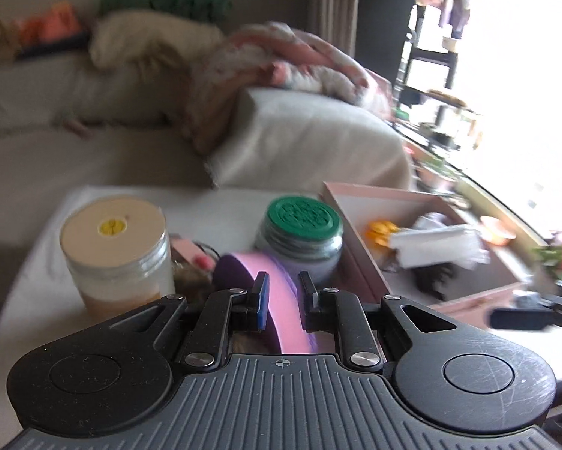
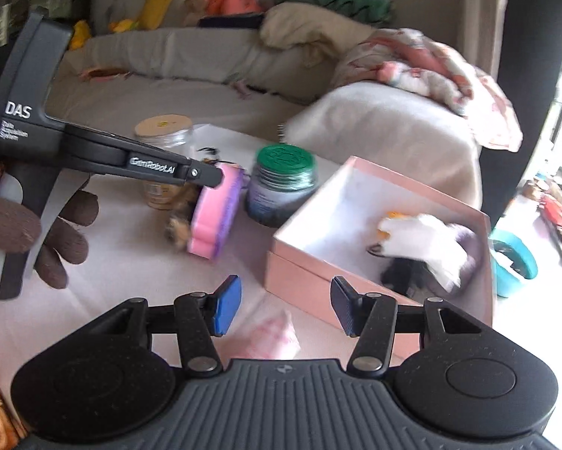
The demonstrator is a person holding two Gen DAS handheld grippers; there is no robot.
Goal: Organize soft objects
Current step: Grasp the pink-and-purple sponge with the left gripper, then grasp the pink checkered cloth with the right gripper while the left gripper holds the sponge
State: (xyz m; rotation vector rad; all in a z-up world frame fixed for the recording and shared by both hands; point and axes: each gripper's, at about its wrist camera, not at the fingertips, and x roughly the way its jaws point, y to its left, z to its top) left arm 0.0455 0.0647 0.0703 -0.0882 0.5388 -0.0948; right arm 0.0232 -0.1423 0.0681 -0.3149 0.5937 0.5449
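Note:
My left gripper (image 1: 283,292) is shut on a pink and purple sponge (image 1: 281,296) and holds it on edge above the white table; the sponge also shows in the right wrist view (image 2: 215,213), clamped by the left gripper (image 2: 215,176). A small brown furry object (image 2: 177,228) lies under the sponge. An open pink box (image 2: 307,258) stands to the right and holds a white soft item (image 2: 423,240) and a dark furry item (image 2: 408,272); the box also shows in the left wrist view (image 1: 359,258). My right gripper (image 2: 285,309) is open and empty above a pale pink soft thing (image 2: 273,333).
A green-lidded jar (image 1: 304,232) and a cream-lidded jar (image 1: 116,247) stand behind the sponge on the white table (image 1: 221,210). A grey sofa (image 2: 213,60) with cushions, a blanket and plush toys lies beyond. A teal bowl (image 2: 513,262) sits on the floor at right.

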